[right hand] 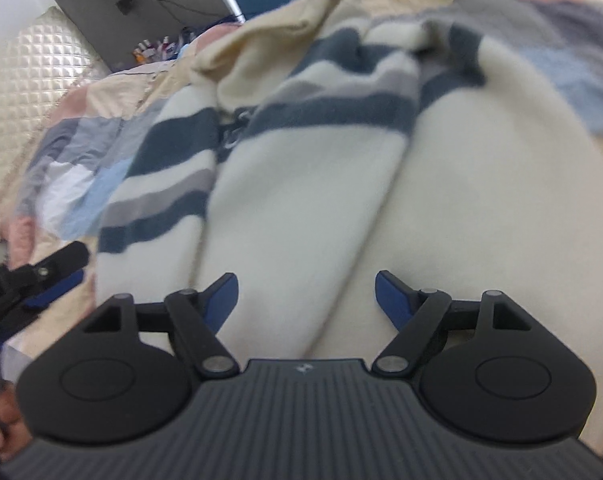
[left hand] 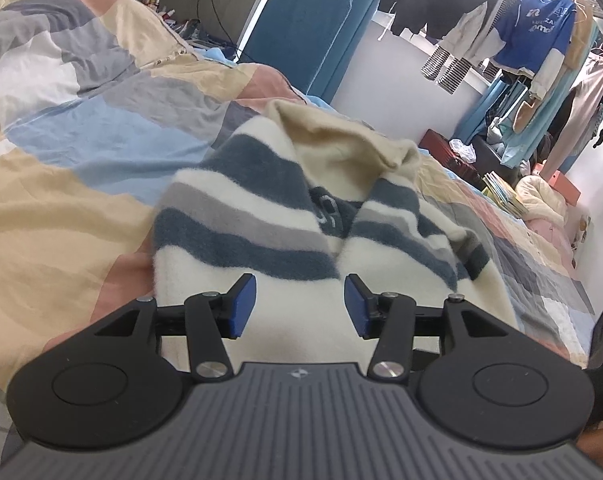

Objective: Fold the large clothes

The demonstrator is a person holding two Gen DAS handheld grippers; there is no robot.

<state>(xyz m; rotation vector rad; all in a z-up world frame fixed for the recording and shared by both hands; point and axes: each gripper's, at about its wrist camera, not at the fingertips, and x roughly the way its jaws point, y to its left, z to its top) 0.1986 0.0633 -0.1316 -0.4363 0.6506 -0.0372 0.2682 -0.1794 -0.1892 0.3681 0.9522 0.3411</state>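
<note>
The left gripper (left hand: 300, 306) stands half open and the right gripper (right hand: 306, 300) wide, neither holding anything. The striped fleece garment (left hand: 261, 216) lies just ahead under both, on the patchwork quilt (left hand: 81, 128).

— Where does the sweater (left hand: 285, 216) lie?
— On the quilt (left hand: 81, 128) that covers the bed, partly folded, its sleeves laid inward over the body and its hood (left hand: 341, 140) at the far end.

— And the grippers?
— The left gripper (left hand: 300, 306) sits over the sweater's near hem, jaws apart with only cloth beneath them. The right gripper (right hand: 306, 300) is over the sweater's body, jaws wide, nothing between the pads. In the right wrist view the left gripper (right hand: 57, 272) shows at the left edge, beside the sweater.

— Behind the bed?
— A padded panel (left hand: 301, 28) stands past the far edge. To the right, hanging clothes (left hand: 533, 36) above a heap of things on the floor (left hand: 501, 184).
</note>
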